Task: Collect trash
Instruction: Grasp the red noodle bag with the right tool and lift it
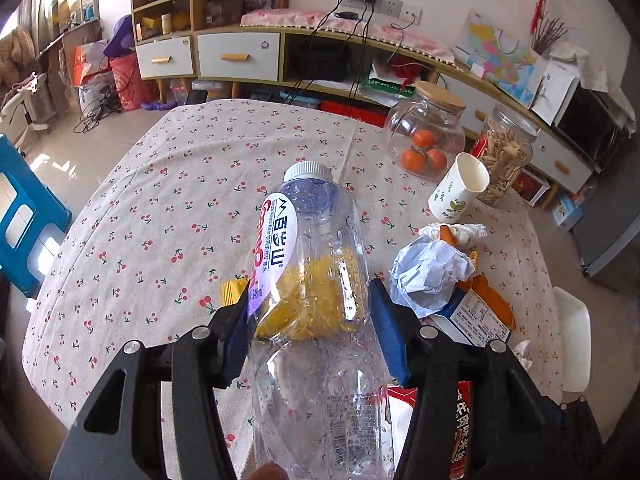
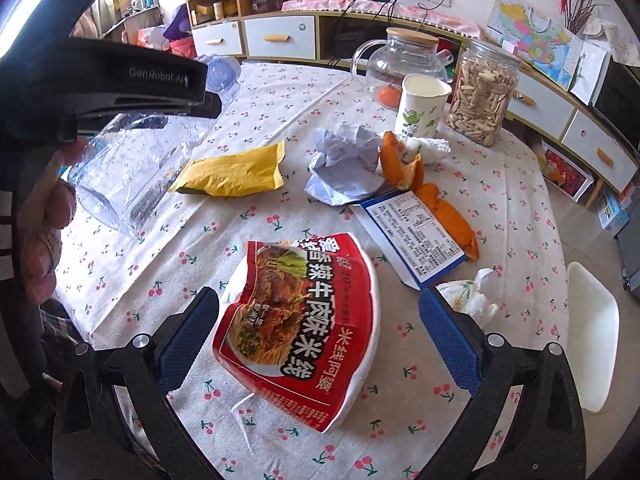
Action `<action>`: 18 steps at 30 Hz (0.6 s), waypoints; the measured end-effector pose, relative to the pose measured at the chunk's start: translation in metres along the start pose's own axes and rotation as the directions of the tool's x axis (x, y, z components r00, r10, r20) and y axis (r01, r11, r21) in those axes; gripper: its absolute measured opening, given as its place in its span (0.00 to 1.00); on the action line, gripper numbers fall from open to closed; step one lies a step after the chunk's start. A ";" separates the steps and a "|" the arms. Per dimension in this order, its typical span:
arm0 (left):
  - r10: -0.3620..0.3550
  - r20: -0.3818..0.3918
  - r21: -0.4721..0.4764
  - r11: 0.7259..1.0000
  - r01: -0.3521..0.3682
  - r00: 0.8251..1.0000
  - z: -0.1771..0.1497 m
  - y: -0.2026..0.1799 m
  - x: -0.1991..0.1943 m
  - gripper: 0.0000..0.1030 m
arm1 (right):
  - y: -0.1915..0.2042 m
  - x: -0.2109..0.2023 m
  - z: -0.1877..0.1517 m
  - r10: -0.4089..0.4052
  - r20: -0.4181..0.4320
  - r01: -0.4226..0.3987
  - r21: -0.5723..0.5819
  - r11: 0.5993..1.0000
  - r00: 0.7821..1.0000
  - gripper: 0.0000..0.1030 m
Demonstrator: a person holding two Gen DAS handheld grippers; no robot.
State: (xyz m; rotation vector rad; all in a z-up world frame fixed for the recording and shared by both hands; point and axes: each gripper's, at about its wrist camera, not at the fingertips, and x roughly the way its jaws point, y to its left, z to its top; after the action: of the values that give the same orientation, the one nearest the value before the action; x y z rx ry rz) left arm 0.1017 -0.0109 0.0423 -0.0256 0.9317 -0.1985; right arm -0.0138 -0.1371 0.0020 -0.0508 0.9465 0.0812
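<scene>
My left gripper (image 1: 310, 320) is shut on an empty clear plastic bottle (image 1: 316, 280) with a white cap, held above the table; the bottle also shows in the right wrist view (image 2: 132, 160) at the left. My right gripper (image 2: 318, 320) is open, its jaws either side of a red noodle wrapper (image 2: 304, 320) lying on the table. Other trash lies beyond: a yellow packet (image 2: 236, 172), crumpled bluish paper (image 2: 344, 160), orange peel (image 2: 436, 196), a blue-white carton (image 2: 416, 232) and crumpled tissue (image 2: 472, 296).
The table (image 2: 280, 92) has a cherry-print cloth. At its back stand a paper cup (image 2: 420, 108), a glass jar with oranges (image 2: 400, 64) and a jar of snacks (image 2: 480, 100). A white chair (image 2: 592, 332) is at the right, a blue stool (image 1: 24, 216) at the left.
</scene>
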 end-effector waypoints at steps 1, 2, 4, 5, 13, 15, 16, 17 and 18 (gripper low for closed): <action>-0.001 -0.003 -0.006 1.000 0.001 1.000 0.000 0.003 0.000 0.53 | 0.006 0.001 -0.001 -0.012 0.002 0.012 -0.038 0.999 1.000 0.93; -0.004 -0.008 -0.014 1.000 0.004 1.000 0.000 0.005 0.001 0.53 | 0.011 0.001 -0.003 -0.026 0.005 0.027 -0.080 0.996 1.000 0.93; -0.009 -0.014 -0.029 1.000 0.009 1.000 0.000 0.010 0.003 0.53 | 0.021 0.003 -0.009 -0.031 -0.005 0.030 -0.163 0.986 1.000 0.93; -0.013 -0.017 -0.035 0.999 0.012 1.000 0.000 0.012 0.003 0.53 | 0.024 0.004 -0.012 -0.024 -0.017 0.020 -0.207 0.978 1.000 0.93; -0.061 -0.030 -0.089 0.994 0.058 0.998 0.003 0.025 0.002 0.53 | 0.049 0.015 -0.039 -0.043 0.053 0.065 -0.550 0.832 0.998 0.93; -0.064 -0.033 -0.087 0.994 0.061 0.997 0.002 0.023 0.002 0.53 | 0.047 0.020 -0.036 -0.022 0.058 0.050 -0.545 0.837 0.998 0.87; -0.067 -0.034 -0.085 0.994 0.064 0.997 0.002 0.024 0.002 0.53 | 0.045 0.020 -0.034 -0.008 0.058 0.038 -0.532 0.846 0.998 0.86; -0.068 -0.034 -0.084 0.994 0.065 0.997 0.002 0.023 0.002 0.53 | 0.043 0.017 -0.030 0.009 0.060 0.023 -0.512 0.859 0.998 0.81; -0.068 -0.032 -0.084 0.994 0.066 0.997 0.002 0.024 0.001 0.53 | 0.042 0.011 -0.027 0.034 0.074 0.007 -0.493 0.870 0.997 0.71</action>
State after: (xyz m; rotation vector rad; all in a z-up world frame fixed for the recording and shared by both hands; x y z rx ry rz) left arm 0.1077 0.0123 0.0399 -0.1304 0.9739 -0.2231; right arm -0.0326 -0.0968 -0.0232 -0.5134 0.8257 0.3366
